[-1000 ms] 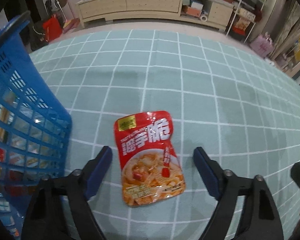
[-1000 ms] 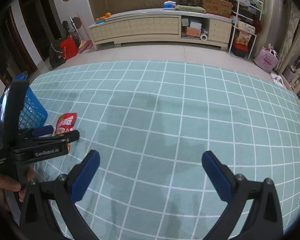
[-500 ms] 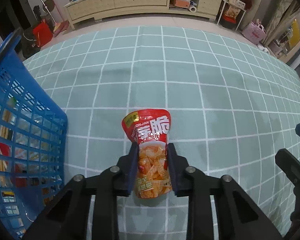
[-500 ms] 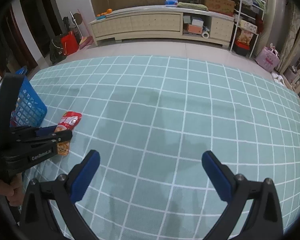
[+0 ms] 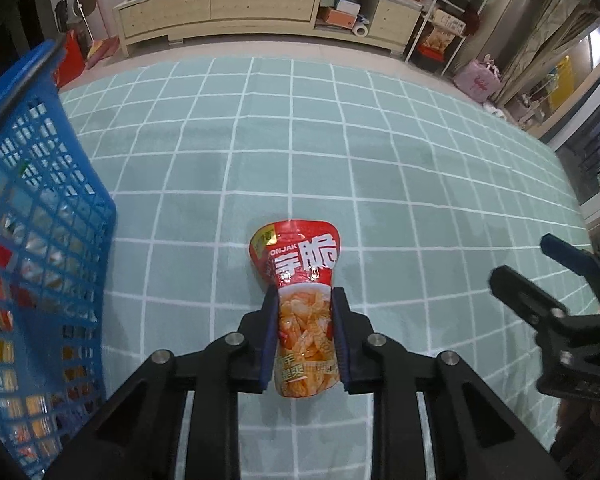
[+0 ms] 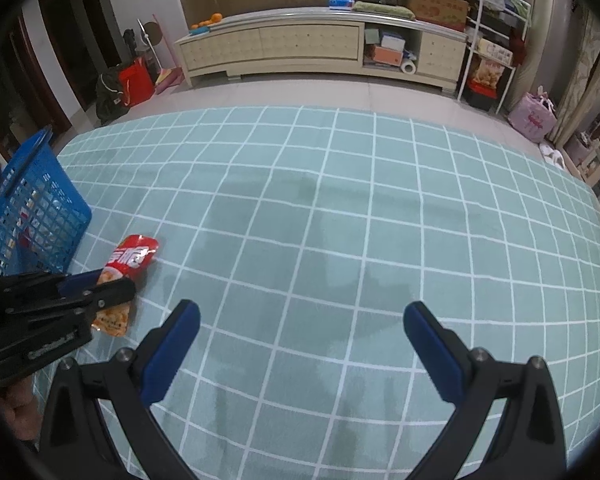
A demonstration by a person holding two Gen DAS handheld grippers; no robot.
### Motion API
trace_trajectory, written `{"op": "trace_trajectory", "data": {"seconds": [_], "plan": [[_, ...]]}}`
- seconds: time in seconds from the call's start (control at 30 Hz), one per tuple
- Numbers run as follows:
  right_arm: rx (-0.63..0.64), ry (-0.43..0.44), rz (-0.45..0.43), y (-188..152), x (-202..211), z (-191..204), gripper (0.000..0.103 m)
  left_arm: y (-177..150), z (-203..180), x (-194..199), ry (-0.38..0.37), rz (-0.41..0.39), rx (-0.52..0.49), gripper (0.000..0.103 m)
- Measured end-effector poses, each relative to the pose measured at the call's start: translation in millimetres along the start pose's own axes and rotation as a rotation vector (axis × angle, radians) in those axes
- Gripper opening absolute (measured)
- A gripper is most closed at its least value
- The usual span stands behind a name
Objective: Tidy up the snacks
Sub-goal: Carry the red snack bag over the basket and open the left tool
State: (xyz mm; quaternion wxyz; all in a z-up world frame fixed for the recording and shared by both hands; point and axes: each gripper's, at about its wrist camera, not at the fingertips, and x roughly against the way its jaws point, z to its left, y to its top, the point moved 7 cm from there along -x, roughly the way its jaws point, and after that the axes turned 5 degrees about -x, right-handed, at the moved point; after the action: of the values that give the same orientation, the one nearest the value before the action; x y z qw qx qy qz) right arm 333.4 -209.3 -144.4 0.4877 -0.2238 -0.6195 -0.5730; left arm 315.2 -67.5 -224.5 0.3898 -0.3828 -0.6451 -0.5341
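A red snack pouch [image 5: 300, 264] with white lettering sits squeezed between the blue pads of my left gripper [image 5: 306, 294], which is shut on its lower half. The pouch's top sticks out past the fingertips, above the teal mat. Close on the left stands a blue mesh basket [image 5: 40, 200] with several snack packets inside. In the right wrist view the same pouch [image 6: 134, 254] shows at the left in the left gripper [image 6: 114, 282], beside the basket [image 6: 36, 216]. My right gripper [image 6: 302, 310] is open over bare mat with nothing between its fingers; it also shows at the right edge [image 5: 540, 268].
A teal mat [image 6: 340, 220] with a white grid covers the floor. Along the far wall runs a long beige cabinet [image 6: 300, 48], with a wire shelf rack [image 6: 492, 60] and a pink bag [image 6: 534, 118] to its right. A red bag [image 6: 136, 80] stands at the back left.
The left gripper's jaws closed from wide open onto the pouch, which lay flat on the mat and is now pinched and raised. The right gripper stayed open and still.
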Motion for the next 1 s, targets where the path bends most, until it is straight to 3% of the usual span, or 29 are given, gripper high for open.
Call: {"op": "trace_trajectory", "data": {"seconds": [0.27, 0.57, 0.77, 1.0], "plan": [[-0.068, -0.002, 0.008, -8, 13, 1, 0.103, -11, -7, 42, -0.022, -0.074, -0.064, 0.022], [-0.004, -0.037, -0.056, -2, 72, 35, 0.103, -18, -13, 107, -0.049, -0.170, -0.102, 0.022], [0.017, -0.035, -0.092, 0, 104, 57, 0.103, -30, 3, 156, -0.070, -0.235, -0.101, 0.022], [0.025, 0.007, -0.120, -1, 134, 93, 0.103, -40, 28, 202, -0.046, -0.291, -0.125, 0.022]]}}
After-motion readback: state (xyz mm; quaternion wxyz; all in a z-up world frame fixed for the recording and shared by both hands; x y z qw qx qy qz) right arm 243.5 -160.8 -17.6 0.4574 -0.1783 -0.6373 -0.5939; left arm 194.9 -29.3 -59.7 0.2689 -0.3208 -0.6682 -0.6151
